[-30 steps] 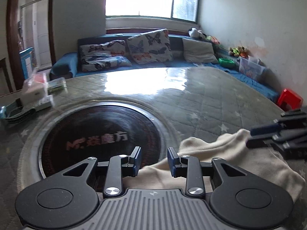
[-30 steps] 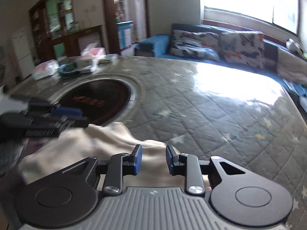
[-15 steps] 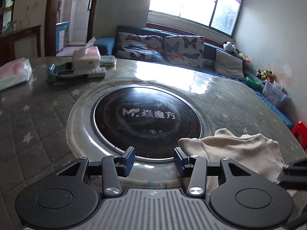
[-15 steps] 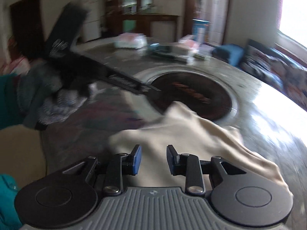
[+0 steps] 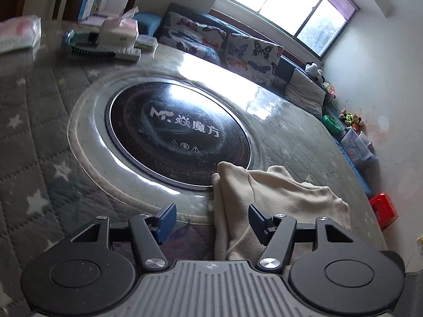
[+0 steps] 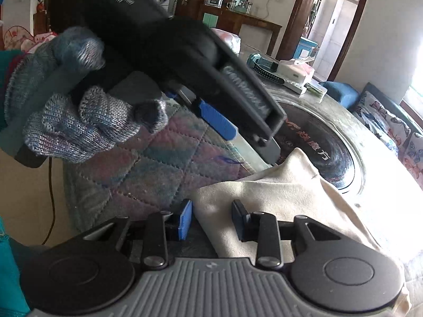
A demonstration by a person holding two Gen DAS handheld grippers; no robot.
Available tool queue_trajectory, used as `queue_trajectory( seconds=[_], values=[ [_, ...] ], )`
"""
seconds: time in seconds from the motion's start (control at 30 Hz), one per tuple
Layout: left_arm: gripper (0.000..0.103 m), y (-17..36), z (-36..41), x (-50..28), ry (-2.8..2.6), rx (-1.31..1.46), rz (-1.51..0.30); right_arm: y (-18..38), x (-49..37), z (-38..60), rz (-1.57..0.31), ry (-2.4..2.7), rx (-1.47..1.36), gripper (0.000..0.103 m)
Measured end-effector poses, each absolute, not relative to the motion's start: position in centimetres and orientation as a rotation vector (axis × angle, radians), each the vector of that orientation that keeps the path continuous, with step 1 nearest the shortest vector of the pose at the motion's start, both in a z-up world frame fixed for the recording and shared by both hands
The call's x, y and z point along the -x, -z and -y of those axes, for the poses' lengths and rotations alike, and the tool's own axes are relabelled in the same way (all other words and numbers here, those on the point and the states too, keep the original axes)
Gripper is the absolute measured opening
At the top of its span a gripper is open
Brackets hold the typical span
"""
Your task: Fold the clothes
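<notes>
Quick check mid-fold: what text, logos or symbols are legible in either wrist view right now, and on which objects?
"M" logo, then "焱魔方": white print on the black round plate set in the table.
Three small triangle signs: printed below it, details too small to read.
"DAS": white letters on the left gripper's body, held by the gloved hand; the smaller line beneath is blurred.
Boxes and packets at the table's far edge: print too blurred to read.
</notes>
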State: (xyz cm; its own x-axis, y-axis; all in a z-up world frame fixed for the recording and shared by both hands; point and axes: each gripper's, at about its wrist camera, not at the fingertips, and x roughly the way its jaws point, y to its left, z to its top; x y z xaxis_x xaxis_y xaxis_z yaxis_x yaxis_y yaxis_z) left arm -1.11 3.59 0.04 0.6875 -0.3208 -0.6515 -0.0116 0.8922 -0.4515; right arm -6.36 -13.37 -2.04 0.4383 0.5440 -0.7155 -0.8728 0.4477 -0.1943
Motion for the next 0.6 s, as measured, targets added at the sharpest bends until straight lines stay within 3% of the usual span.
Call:
queue_trajectory(
  seconds=[0.1, 0.2, 0.6],
  values=[
    [0.068, 0.1, -3.6, 0.6, 0.163, 0.500, -0.819, 1.4, 6.1, 13.7, -0.636, -0.956, 0.554, 0.007],
    [0.074, 0.4, -4.0, 0.1, 0.147, 0.567, -0.837, 0.5, 5.8, 14.3, -0.629, -0.959, 0.506, 0.006],
    [0.074, 0.8, -3.9, -0.8, 0.138, 0.734, -0.889, -2.8, 4.8, 18.1, -0.605, -0.968, 0.324, 0.004]
  ],
)
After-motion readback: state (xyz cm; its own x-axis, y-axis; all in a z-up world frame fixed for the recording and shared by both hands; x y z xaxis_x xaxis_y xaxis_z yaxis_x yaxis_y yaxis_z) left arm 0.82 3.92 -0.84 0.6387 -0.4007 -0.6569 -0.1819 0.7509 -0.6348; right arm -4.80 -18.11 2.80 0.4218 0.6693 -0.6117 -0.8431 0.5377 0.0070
